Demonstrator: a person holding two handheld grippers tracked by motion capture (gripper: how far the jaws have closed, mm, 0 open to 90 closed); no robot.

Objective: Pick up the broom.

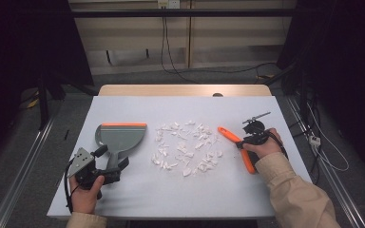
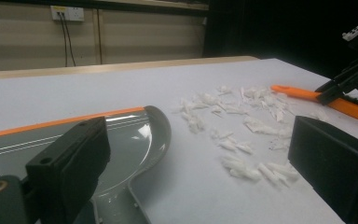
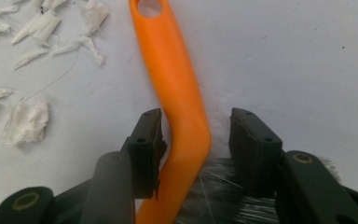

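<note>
White tabletop (image 1: 138, 199), dark room behind. Orange brush (image 3: 177, 88) lying right of the paper scraps (image 1: 186, 148), handle angled toward them, bristles nearest the person. Right gripper (image 3: 193, 140) set astride the brush at its bend, jaws partly closed: left pad touching the handle, right pad clear of it with a gap, not yet clamped. Left gripper (image 2: 200, 163) wide open, holding nothing, poised over the handle of the grey dustpan (image 2: 121, 140), left of the scraps.
</note>
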